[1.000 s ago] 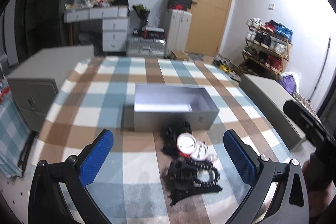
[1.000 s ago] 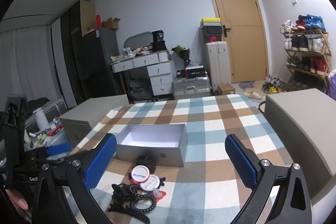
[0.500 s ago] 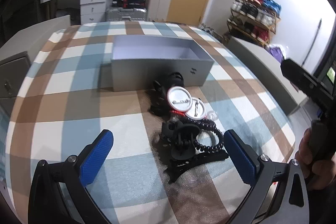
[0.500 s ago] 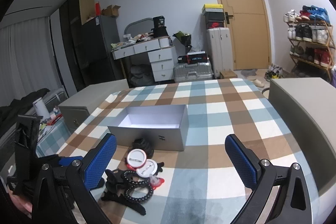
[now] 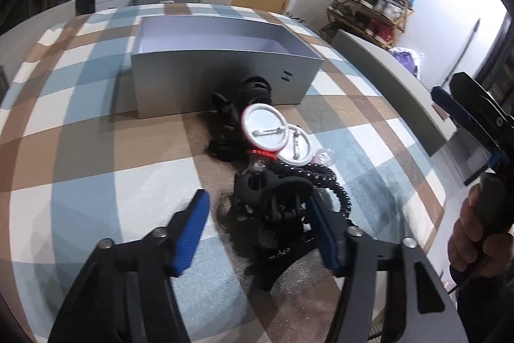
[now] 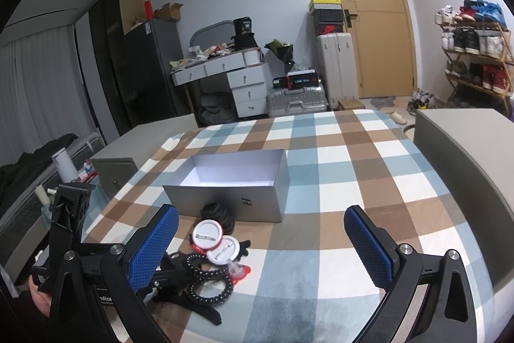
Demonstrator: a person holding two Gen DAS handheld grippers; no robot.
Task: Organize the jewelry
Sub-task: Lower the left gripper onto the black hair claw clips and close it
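Observation:
A pile of accessories lies on the checked tablecloth in front of an open, empty grey box (image 5: 221, 76) (image 6: 231, 185). The pile holds two white pin badges (image 5: 263, 127) (image 6: 208, 233), a black beaded bracelet (image 5: 324, 179) (image 6: 208, 282), black hair clips (image 5: 276, 204) and a small red piece (image 6: 239, 272). My left gripper (image 5: 260, 227) is low over the pile, its blue fingers either side of a black hair clip, still apart. My right gripper (image 6: 260, 246) is open and empty, held above the table to the right of the pile.
The table (image 6: 353, 169) is covered in a blue, brown and white checked cloth. Grey cabinets stand on the left (image 6: 122, 163) and right (image 6: 465, 150) of the table. A shoe rack (image 6: 472, 53) and door are beyond.
My left gripper has moved forward and down onto the pile, and its fingers have closed in around the black hair clip. My right gripper has barely moved.

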